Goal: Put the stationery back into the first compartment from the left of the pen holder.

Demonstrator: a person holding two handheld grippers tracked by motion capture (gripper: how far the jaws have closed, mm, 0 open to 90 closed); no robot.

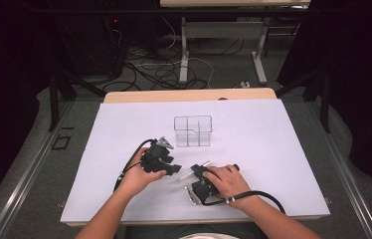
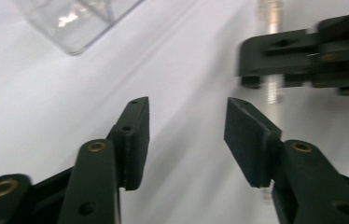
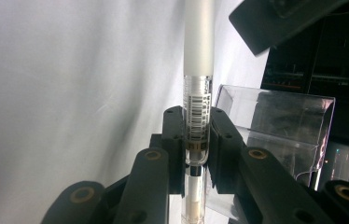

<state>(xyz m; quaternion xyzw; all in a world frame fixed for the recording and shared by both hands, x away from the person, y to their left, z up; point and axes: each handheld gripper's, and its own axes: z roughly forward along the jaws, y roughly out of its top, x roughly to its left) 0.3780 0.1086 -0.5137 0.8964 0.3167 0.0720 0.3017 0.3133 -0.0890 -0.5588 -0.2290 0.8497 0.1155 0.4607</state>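
A clear pen with a frosted white cap (image 3: 198,42) and a barcode label is clamped between the jaws of my right gripper (image 3: 197,123), which is shut on its barrel. In the high view this pen (image 1: 185,176) lies low over the white sheet, crosswise in the right gripper (image 1: 197,171). My left gripper (image 1: 176,169) sits just to its left, jaws pointing toward it. The left gripper (image 2: 186,112) stands open with only white sheet between its pads, and the pen (image 2: 271,88) shows ahead of them. A clear compartmented organizer (image 1: 192,131) stands farther back.
A white sheet (image 1: 273,149) covers the table. The organizer (image 3: 280,126) is close behind the pen in the right gripper view and at the upper left in the left gripper view (image 2: 77,18). Beyond the table are desk legs and cables on the floor.
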